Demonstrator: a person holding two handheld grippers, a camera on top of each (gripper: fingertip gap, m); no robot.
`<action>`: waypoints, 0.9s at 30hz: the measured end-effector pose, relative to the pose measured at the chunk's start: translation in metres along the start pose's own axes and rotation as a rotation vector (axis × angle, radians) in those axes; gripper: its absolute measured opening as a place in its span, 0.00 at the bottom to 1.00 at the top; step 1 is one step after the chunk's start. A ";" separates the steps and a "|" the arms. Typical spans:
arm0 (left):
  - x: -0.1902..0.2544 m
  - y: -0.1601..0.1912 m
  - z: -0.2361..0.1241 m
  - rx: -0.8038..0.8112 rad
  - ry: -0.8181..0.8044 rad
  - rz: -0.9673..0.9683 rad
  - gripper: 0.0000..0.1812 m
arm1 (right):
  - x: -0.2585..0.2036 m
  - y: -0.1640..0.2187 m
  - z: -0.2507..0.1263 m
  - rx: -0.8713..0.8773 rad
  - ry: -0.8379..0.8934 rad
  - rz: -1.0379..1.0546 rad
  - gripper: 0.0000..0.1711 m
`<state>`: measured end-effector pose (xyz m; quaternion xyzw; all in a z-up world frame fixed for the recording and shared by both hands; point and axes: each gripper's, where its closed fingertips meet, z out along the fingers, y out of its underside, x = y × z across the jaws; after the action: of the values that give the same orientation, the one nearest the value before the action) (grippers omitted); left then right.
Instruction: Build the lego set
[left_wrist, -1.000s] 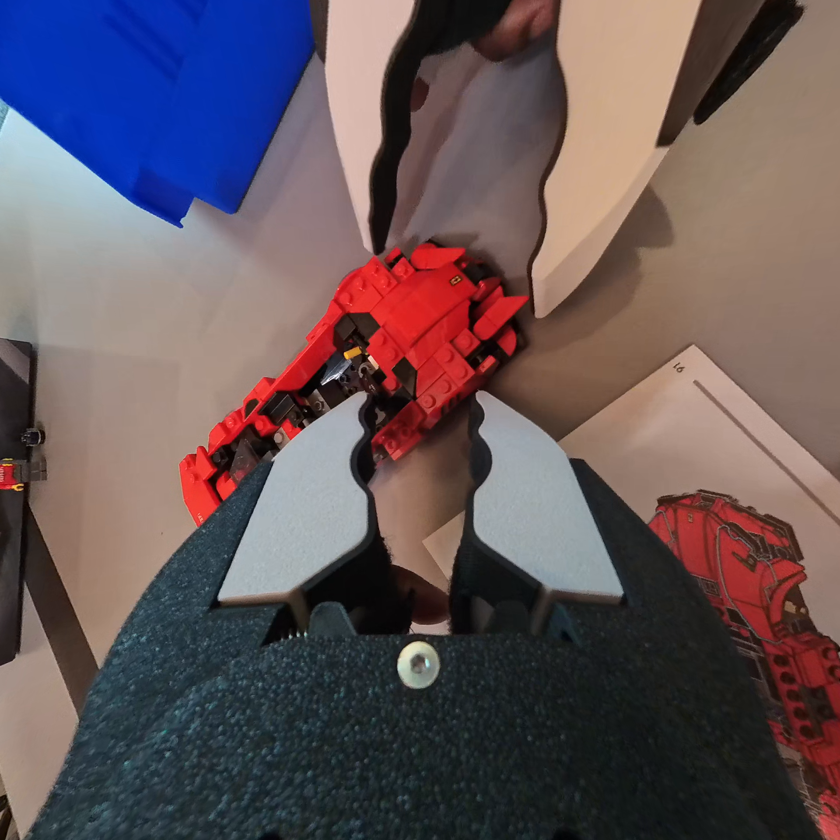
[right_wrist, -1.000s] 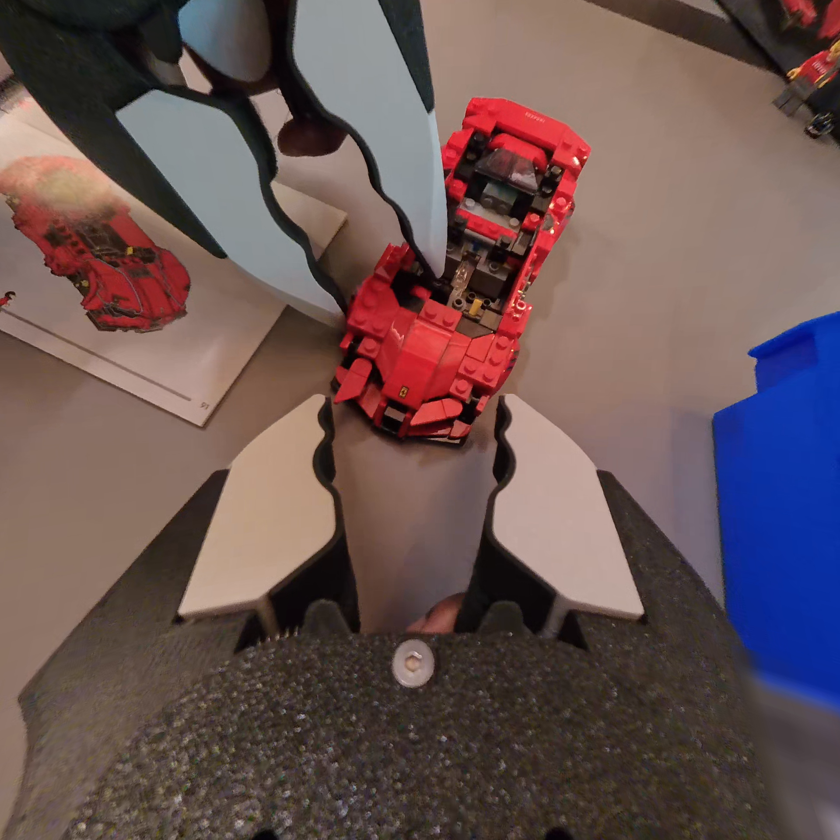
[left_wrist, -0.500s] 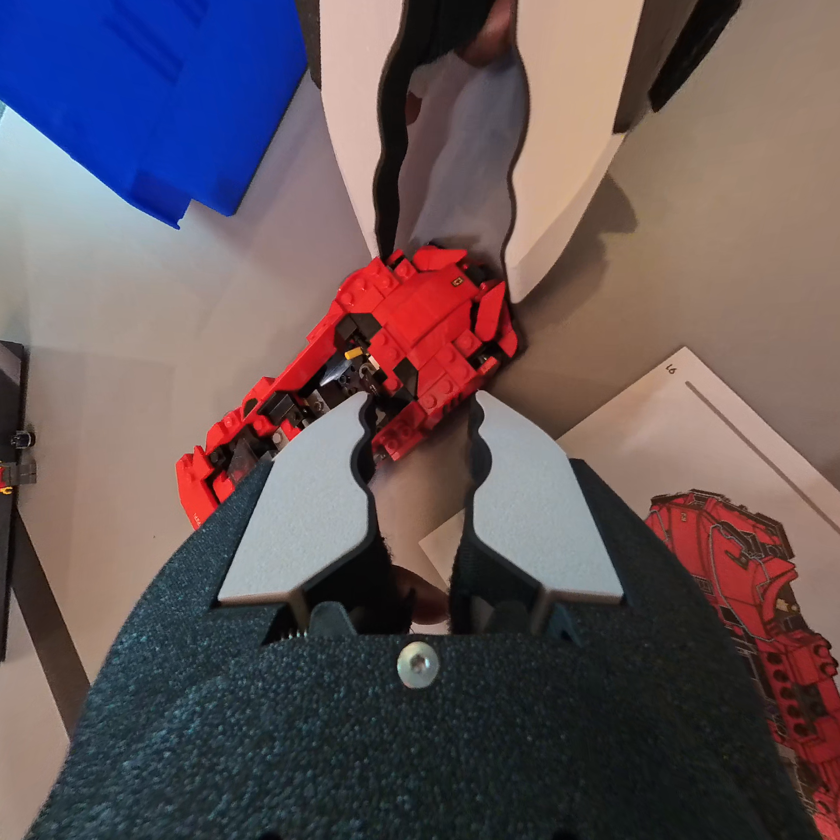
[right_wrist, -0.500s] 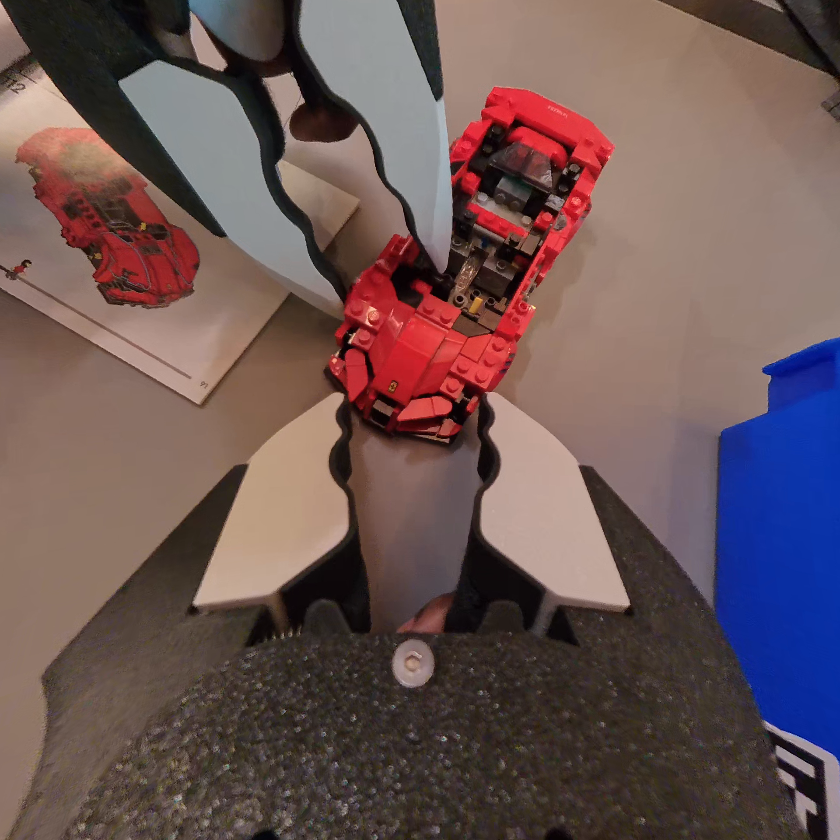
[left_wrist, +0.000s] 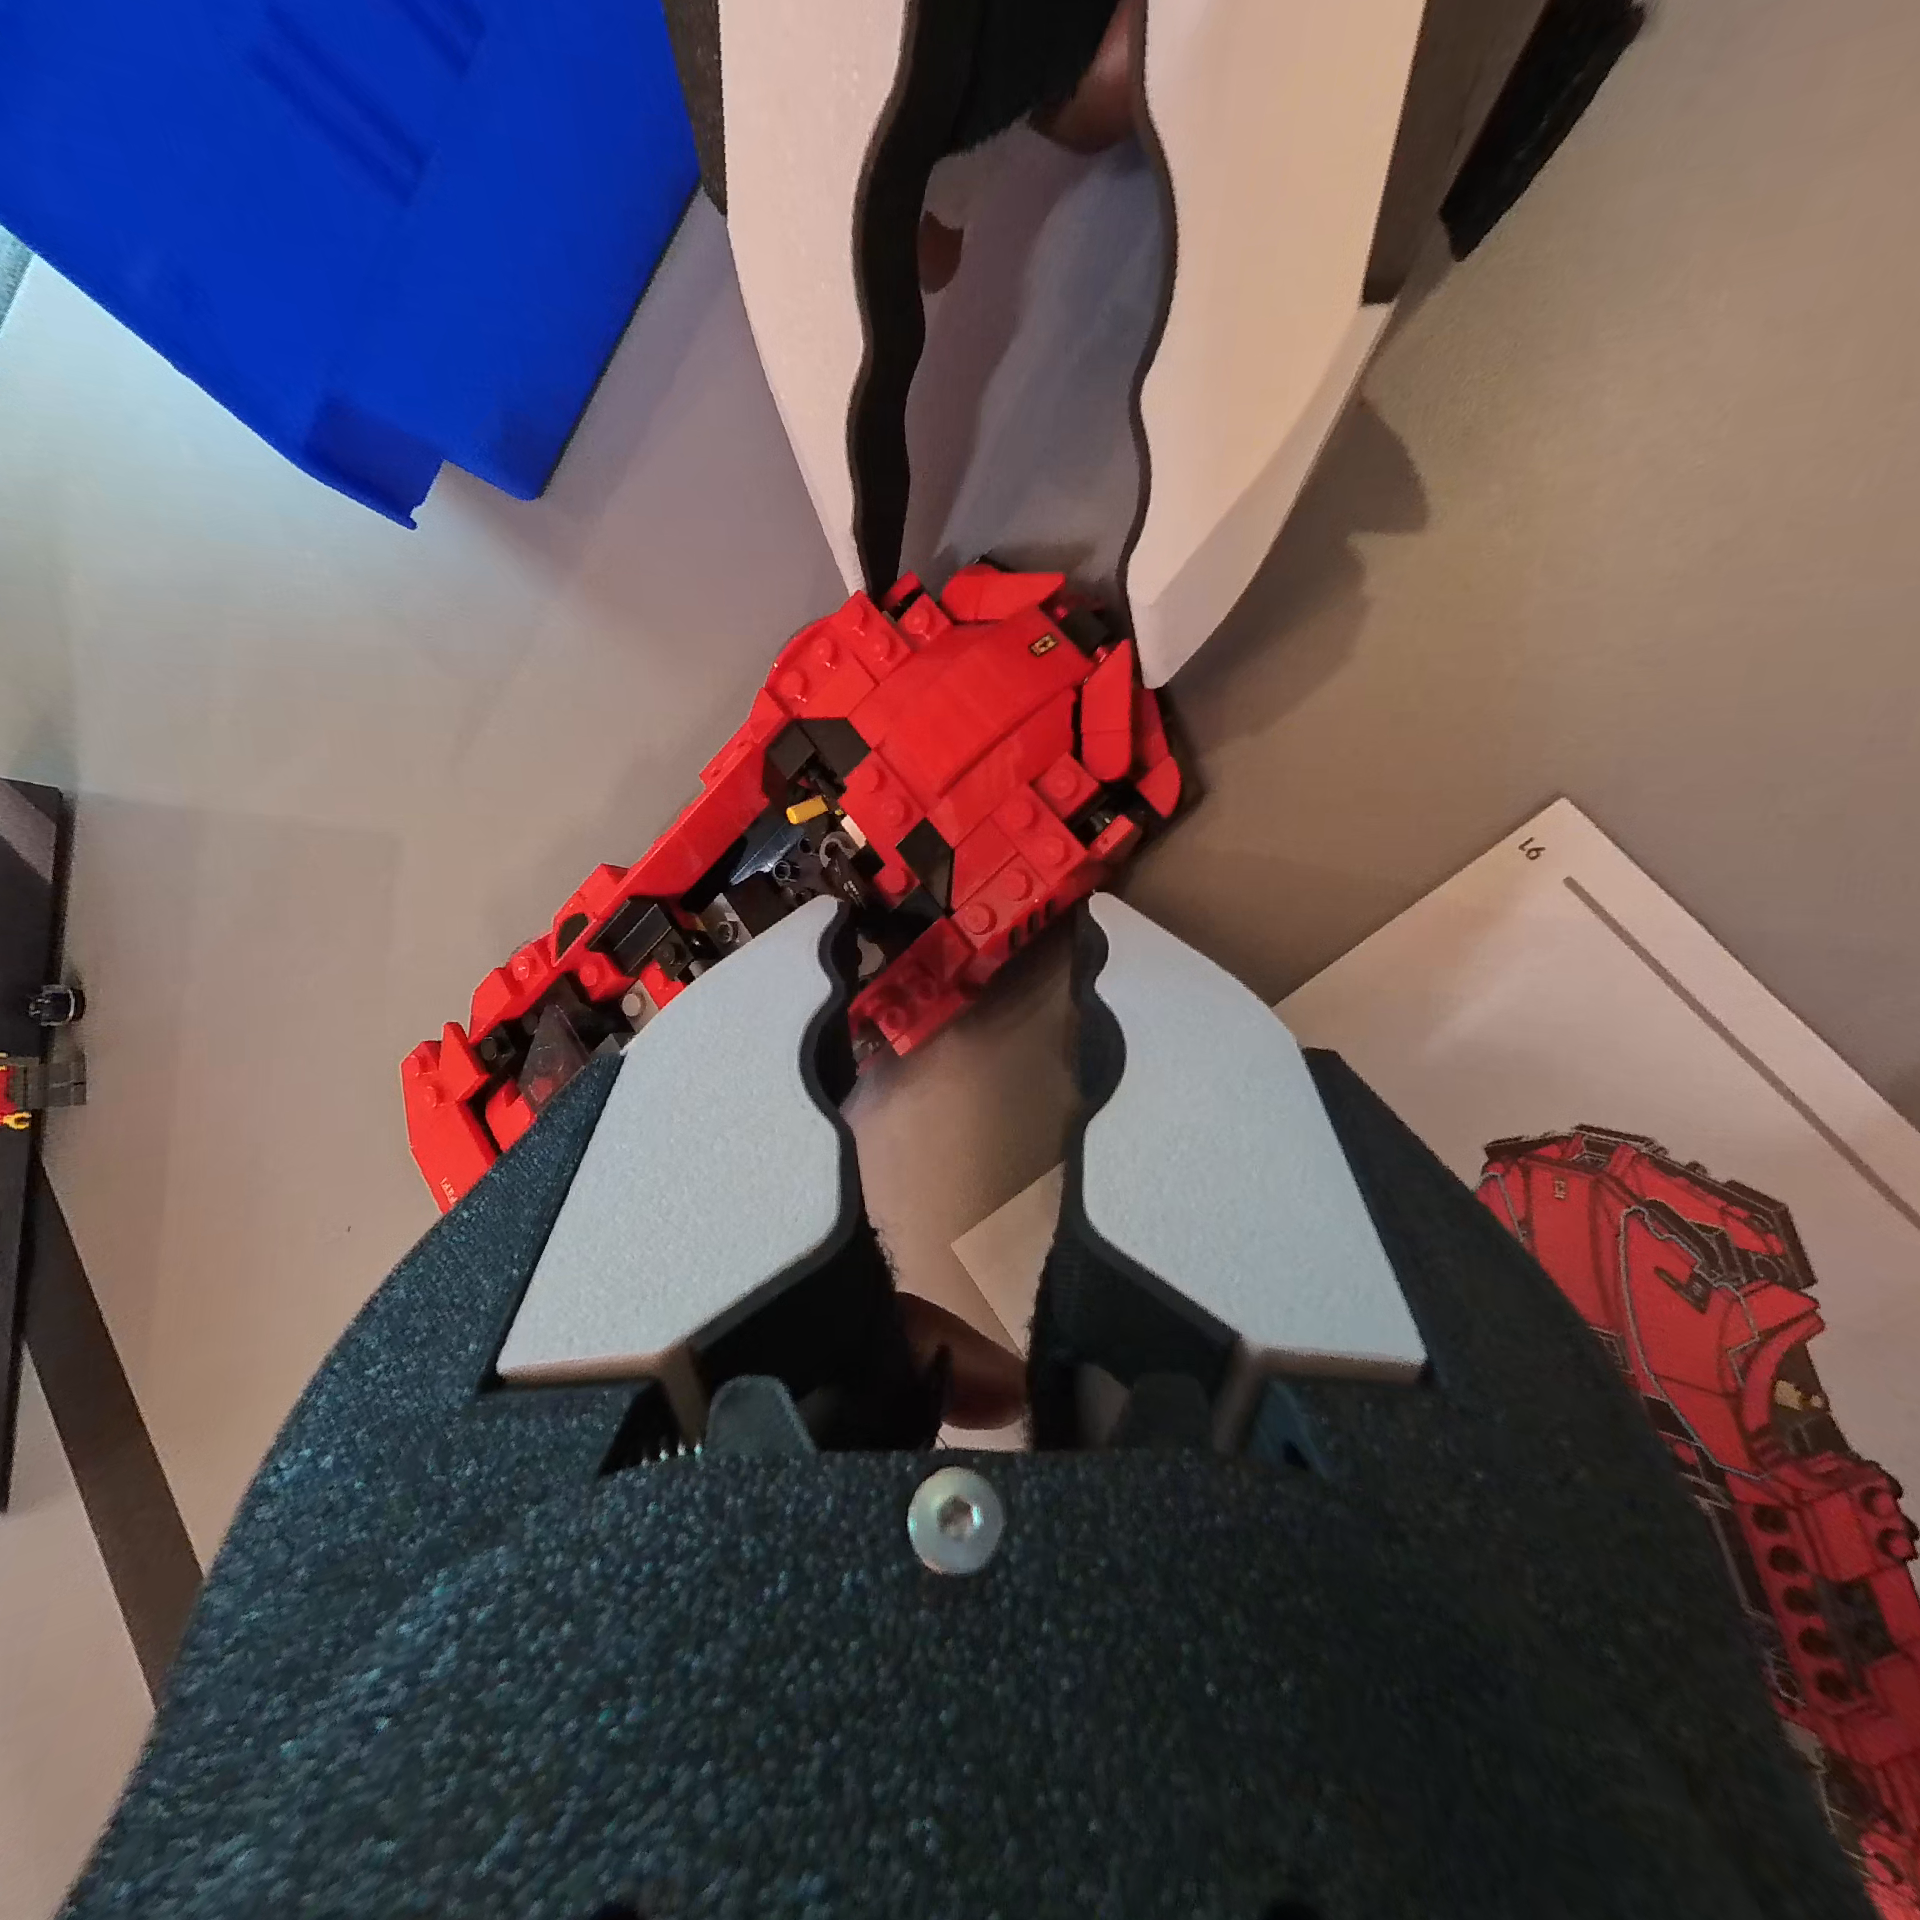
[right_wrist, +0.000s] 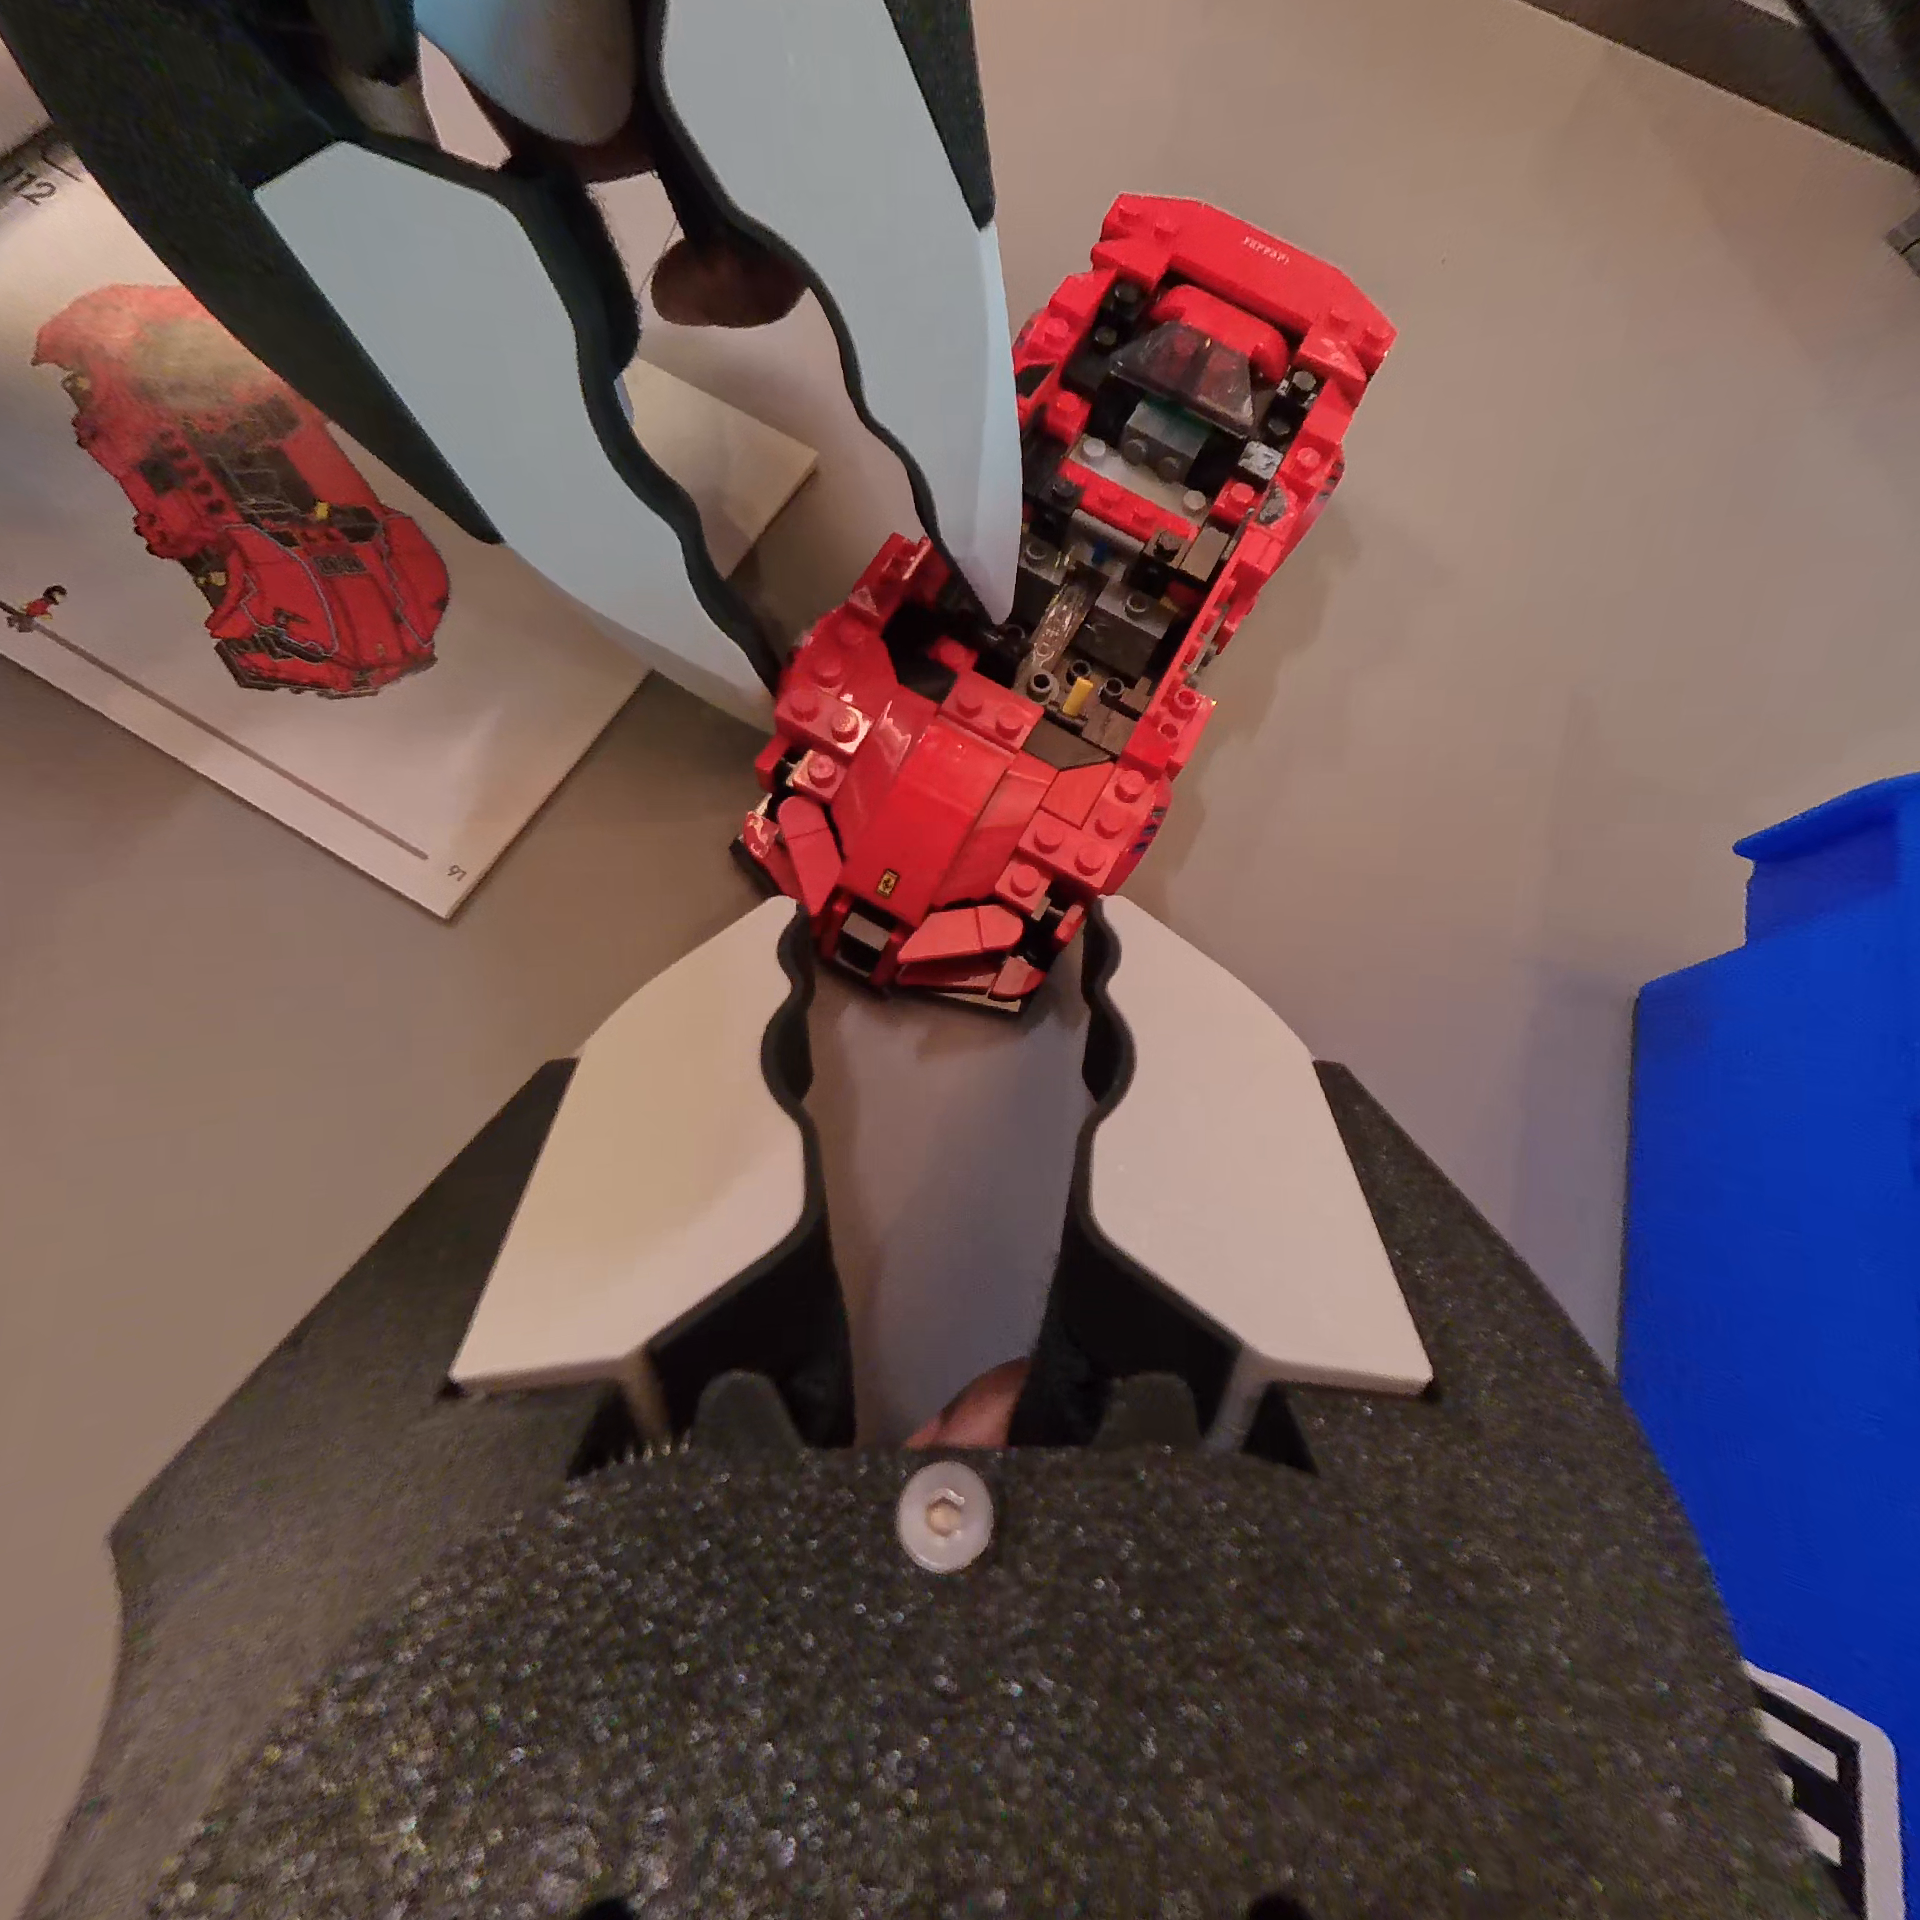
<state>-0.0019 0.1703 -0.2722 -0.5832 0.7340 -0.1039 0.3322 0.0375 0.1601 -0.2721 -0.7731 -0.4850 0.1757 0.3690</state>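
Note:
A red lego car (left_wrist: 966, 748) with an open black cockpit lies on the grey table; it also shows in the right wrist view (right_wrist: 935, 790). My left gripper (left_wrist: 961, 925) is shut on the car's side wall, one fingertip inside the cockpit and one outside. It enters the right wrist view from the top left (right_wrist: 883, 655). My right gripper (right_wrist: 940, 920) is closed on the car's nose, a fingertip against each front corner. It comes in from the top of the left wrist view (left_wrist: 1013, 623).
An open instruction booklet (left_wrist: 1558, 1091) with a red car picture lies beside the car, also in the right wrist view (right_wrist: 312, 623). A blue bin (left_wrist: 312, 208) stands on the car's other side (right_wrist: 1787, 1195). A dark tray (left_wrist: 21, 1039) with small parts sits at the left edge. The grippers' ends are close to 5 cm from one another.
My right gripper has moved in to the car's nose and its fingers have narrowed onto it. My left gripper has kept its hold on the side wall.

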 end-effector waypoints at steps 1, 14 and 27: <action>0.000 0.000 0.000 0.001 -0.001 0.000 0.21 | 0.000 0.000 0.000 0.001 -0.001 0.001 0.29; 0.000 0.000 0.000 0.005 -0.003 0.000 0.21 | 0.000 0.000 0.000 -0.001 -0.003 -0.006 0.29; 0.000 0.000 0.000 0.008 -0.001 0.008 0.20 | 0.013 -0.002 -0.016 0.091 -0.122 -0.066 0.14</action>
<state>-0.0019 0.1706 -0.2721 -0.5788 0.7357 -0.1051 0.3356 0.0525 0.1655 -0.2583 -0.7271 -0.5234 0.2321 0.3788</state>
